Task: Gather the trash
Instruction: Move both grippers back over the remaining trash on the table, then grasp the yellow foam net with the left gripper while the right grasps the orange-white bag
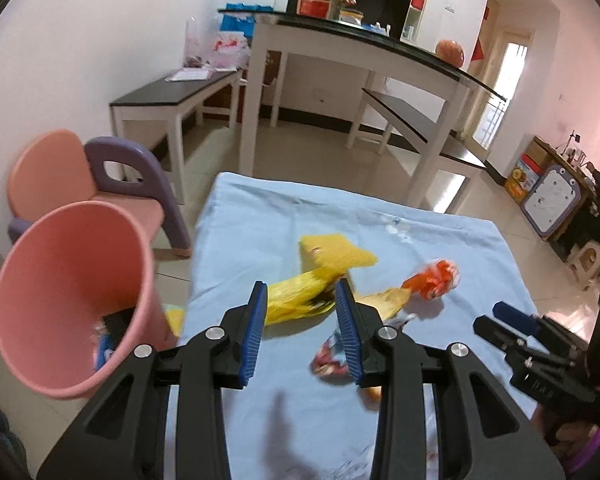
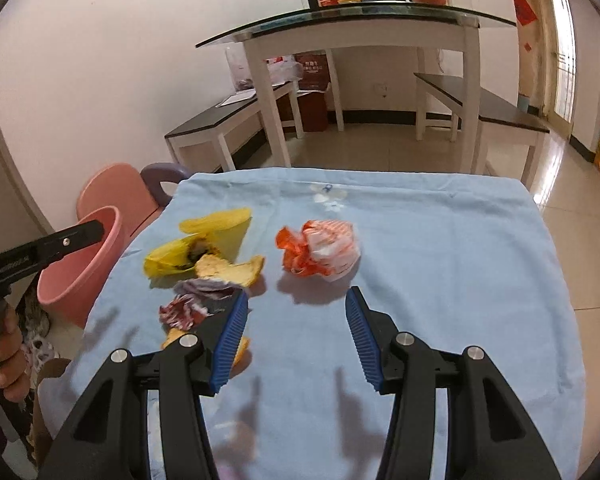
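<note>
Left wrist: pink bin (image 1: 72, 300) holds wrappers (image 1: 108, 336); both grippers' fingers apart, empty.

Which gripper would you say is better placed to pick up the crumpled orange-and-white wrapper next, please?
Right. The right gripper has open, empty jaws with the orange-and-white wrapper just ahead. The left gripper faces the yellow bag instead.
</note>
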Demonstrator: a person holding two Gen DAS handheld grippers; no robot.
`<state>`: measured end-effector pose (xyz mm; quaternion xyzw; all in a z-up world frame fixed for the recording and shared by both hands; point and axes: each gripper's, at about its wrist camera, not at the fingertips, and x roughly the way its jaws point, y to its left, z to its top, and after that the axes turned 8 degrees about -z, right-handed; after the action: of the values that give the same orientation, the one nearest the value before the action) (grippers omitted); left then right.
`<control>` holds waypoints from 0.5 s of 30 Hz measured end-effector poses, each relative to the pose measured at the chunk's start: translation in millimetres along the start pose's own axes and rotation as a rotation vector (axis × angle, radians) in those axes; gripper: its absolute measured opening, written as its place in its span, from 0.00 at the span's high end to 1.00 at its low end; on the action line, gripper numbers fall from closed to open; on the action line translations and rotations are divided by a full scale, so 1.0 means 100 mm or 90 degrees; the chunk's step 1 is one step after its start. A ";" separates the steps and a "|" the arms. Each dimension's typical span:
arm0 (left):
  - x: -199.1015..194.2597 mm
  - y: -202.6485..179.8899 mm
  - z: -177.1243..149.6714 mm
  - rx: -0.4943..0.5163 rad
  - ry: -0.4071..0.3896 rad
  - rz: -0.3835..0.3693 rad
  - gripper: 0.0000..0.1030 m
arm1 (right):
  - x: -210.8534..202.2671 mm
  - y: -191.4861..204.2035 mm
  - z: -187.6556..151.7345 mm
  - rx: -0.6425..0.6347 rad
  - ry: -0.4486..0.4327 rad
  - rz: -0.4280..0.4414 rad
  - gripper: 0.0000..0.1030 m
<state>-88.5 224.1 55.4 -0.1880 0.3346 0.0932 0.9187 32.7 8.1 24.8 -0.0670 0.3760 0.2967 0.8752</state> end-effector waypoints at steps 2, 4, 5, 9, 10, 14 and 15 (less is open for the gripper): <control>0.14 -0.03 0.08 -0.005 0.012 -0.009 0.66 | 0.05 -0.03 0.03 0.005 0.002 -0.001 0.51; 0.25 -0.05 0.15 -0.005 0.019 -0.012 0.66 | 0.09 -0.08 0.05 0.012 0.004 -0.002 0.50; 0.34 -0.07 0.20 -0.004 0.023 -0.011 0.66 | 0.11 -0.10 0.06 0.014 0.005 -0.001 0.50; 0.64 -0.08 0.29 -0.009 0.046 -0.002 0.66 | 0.18 -0.16 0.13 0.025 0.002 -0.001 0.49; 0.70 -0.07 0.31 -0.014 0.054 -0.002 0.66 | 0.19 -0.17 0.15 0.027 0.001 -0.001 0.49; 0.95 -0.03 0.35 -0.031 0.081 0.004 0.66 | 0.24 -0.23 0.20 0.044 -0.005 0.002 0.44; 1.02 -0.02 0.34 -0.034 0.089 0.008 0.66 | 0.25 -0.24 0.21 0.046 -0.005 0.003 0.44</control>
<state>8.8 241.1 14.0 -0.2167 0.3963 0.0945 0.8872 72.9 7.6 19.7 -0.0333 0.3831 0.2852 0.8779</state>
